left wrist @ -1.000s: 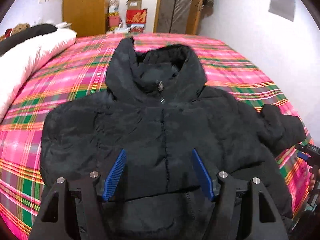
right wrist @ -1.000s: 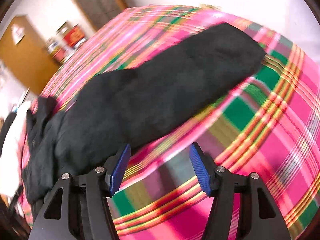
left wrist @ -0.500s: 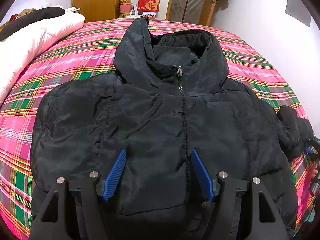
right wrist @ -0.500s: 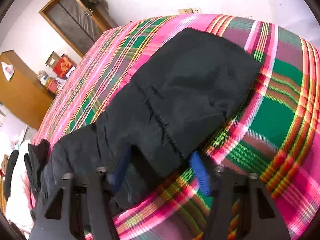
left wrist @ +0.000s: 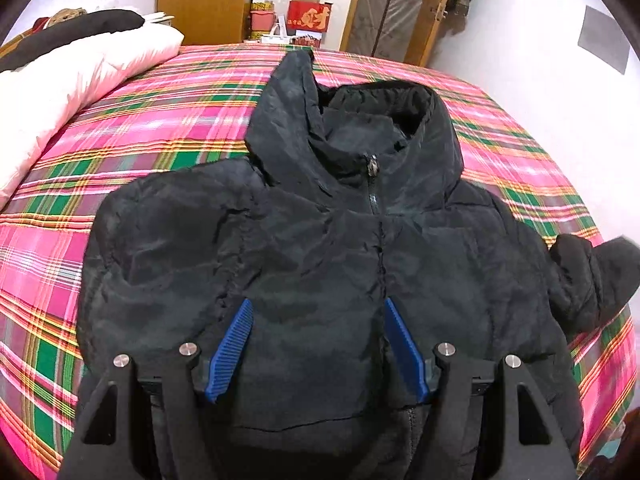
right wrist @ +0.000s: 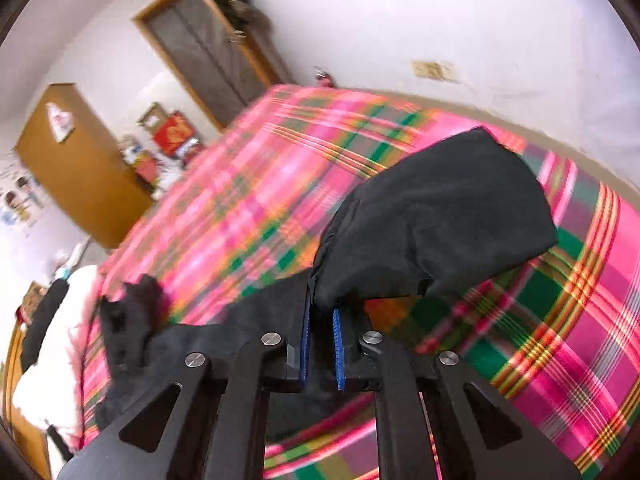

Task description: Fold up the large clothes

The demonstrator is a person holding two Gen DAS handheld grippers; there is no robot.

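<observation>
Covering most of the bed (left wrist: 168,128), pink plaid blanket, with a black hooded jacket (left wrist: 312,248) spread front-up on it, zipped, hood toward the far end. White quilt (left wrist: 60,92) piled along the bed's left edge; wooden cabinet (left wrist: 208,0) and red box (left wrist: 309,17) against the far wall. Jacket's right sleeve (right wrist: 436,216) is lifted off the bed and bent back toward the body, cuff end hanging free; the same sleeve shows bunched at the right edge of the left wrist view. Right gripper (right wrist: 320,344): jaws nearly together, clamped on the sleeve fabric; exact grip spot probably a seam or edge, the view is blurry. Left gripper (left wrist: 316,344): jaws wide apart over the jacket's lower front, gripping nothing, contact with the fabric unclear.
</observation>
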